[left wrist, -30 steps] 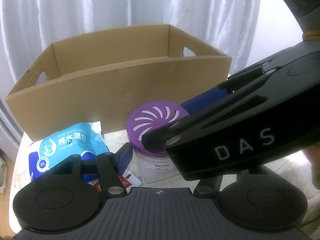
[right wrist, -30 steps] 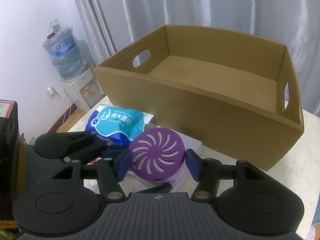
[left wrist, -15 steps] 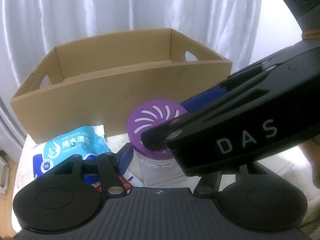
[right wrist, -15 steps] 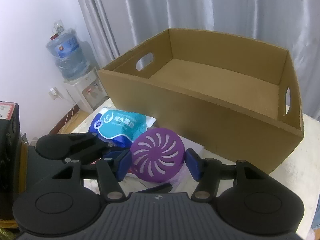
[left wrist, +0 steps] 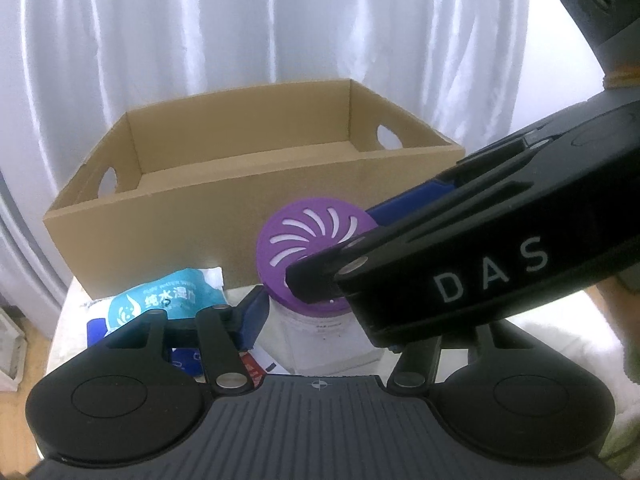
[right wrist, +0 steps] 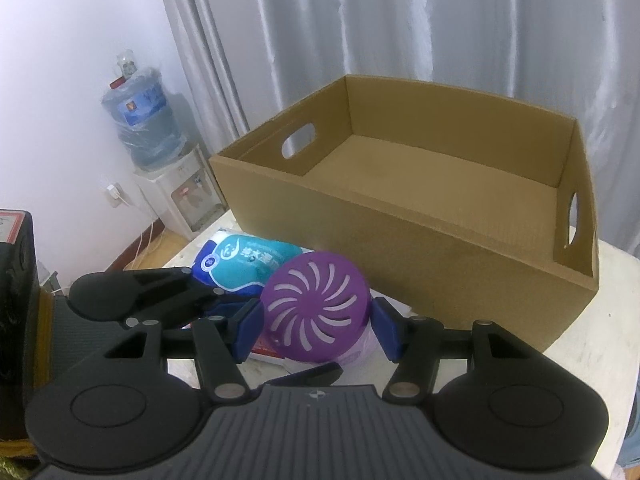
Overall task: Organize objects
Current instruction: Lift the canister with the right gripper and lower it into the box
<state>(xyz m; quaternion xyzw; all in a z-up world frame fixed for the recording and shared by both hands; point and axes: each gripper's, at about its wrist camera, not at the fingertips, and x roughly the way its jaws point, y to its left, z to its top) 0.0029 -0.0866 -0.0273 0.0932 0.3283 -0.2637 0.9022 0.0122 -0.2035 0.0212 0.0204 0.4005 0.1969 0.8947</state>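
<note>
Corrugated brown cardboard forms the open box (right wrist: pixel 404 216) at the back of the white table (right wrist: pixel 596 340) — a shallow rectangular tray with an oval handle hole cut in each end wall and nothing visible on its floor. Just in front of its near wall, the right gripper (right wrist: pixel 318 330) has its blue pads clenched on either side of a round jar (right wrist: pixel 320 312), translucent-walled and capped by a matte purple lid with curved slots fanned in a pinwheel; the jar looks raised and tilted toward the camera. Beside it lies a soft, glossy blue-and-teal wipes pack (right wrist: pixel 244 264), crinkled at its ends and touching the jar's left side in the right wrist view. The left gripper (left wrist: pixel 316 316) has just been closing its jaws — only its left blue pad shows, the other hidden behind the right gripper's black body, so I cannot tell whether it grips anything. Pleated white curtains (left wrist: pixel 240 40) hang behind, and a water dispenser (right wrist: pixel 168 176) stands by the wall.
</note>
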